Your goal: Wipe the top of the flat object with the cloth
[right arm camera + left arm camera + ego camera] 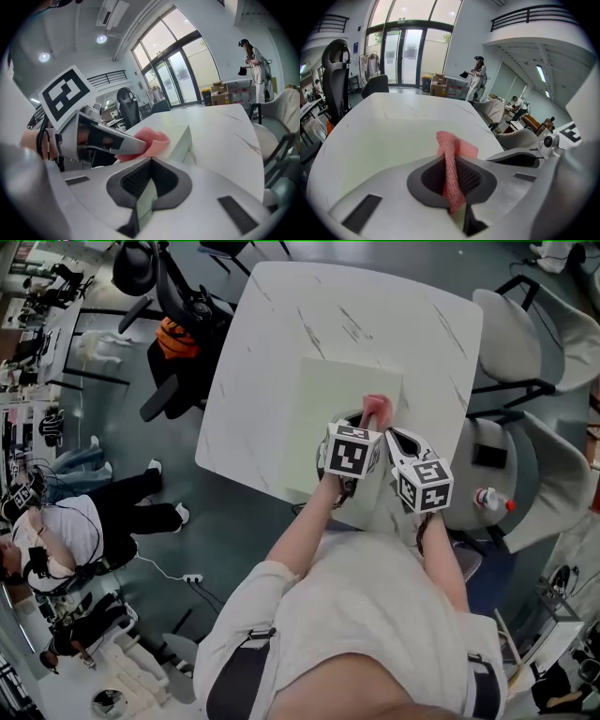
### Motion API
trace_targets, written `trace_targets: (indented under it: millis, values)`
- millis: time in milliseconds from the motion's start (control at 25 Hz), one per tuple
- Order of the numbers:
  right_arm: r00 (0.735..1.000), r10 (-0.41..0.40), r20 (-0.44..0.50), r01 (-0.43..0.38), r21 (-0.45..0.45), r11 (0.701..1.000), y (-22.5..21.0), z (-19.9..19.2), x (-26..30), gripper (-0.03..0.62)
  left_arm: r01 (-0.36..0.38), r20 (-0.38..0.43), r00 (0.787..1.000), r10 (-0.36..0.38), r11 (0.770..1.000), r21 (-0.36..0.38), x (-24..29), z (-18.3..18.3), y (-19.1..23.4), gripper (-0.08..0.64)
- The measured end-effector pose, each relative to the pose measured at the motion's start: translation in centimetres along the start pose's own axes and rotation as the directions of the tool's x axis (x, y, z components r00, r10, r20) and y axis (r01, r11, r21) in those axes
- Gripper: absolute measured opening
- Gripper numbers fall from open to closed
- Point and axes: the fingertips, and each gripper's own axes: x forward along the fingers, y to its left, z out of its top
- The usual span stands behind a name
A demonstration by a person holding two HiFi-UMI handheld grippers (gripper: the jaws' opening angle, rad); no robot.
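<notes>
A pale green flat board [328, 418] lies on the white marble table [281, 324], near its front right side. A pink cloth [378, 407] rests on the board's right part. My left gripper [368, 420] is shut on the cloth [451, 164], which stands up between its jaws over the board [379, 140]. Just to the right, my right gripper [396, 439] is shut on the board's thin near edge [143, 199]. In the right gripper view the cloth [152, 140] bulges at the left gripper's tip, and a raised corner of the board [185, 140] shows behind it.
A black office chair [178, 315] stands at the table's left. White chairs [525, 343] stand to the right, with a red-capped bottle [492, 499] on a round stand below them. People sit on the floor at far left [56, 531]. Another person stands far off [478, 77].
</notes>
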Motion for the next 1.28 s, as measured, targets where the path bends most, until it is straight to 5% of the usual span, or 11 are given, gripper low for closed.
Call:
trace_targets:
  millis: [1000,1280]
  values:
    - [0.991,-0.132,0.007,0.132,0.002,0.991,-0.4,0.2,-0.2,0.009,-0.17,0.011,0.985,0.173,0.976,-0.138,-5.3,-2.7,13.7,0.035]
    - [0.996,-0.089,-0.01,0.089,-0.029,0.996,2.3,-0.9,-1.7,0.009,-0.172,0.017,0.984,0.175,0.978,-0.122,-5.4,-2.9,13.9,0.035]
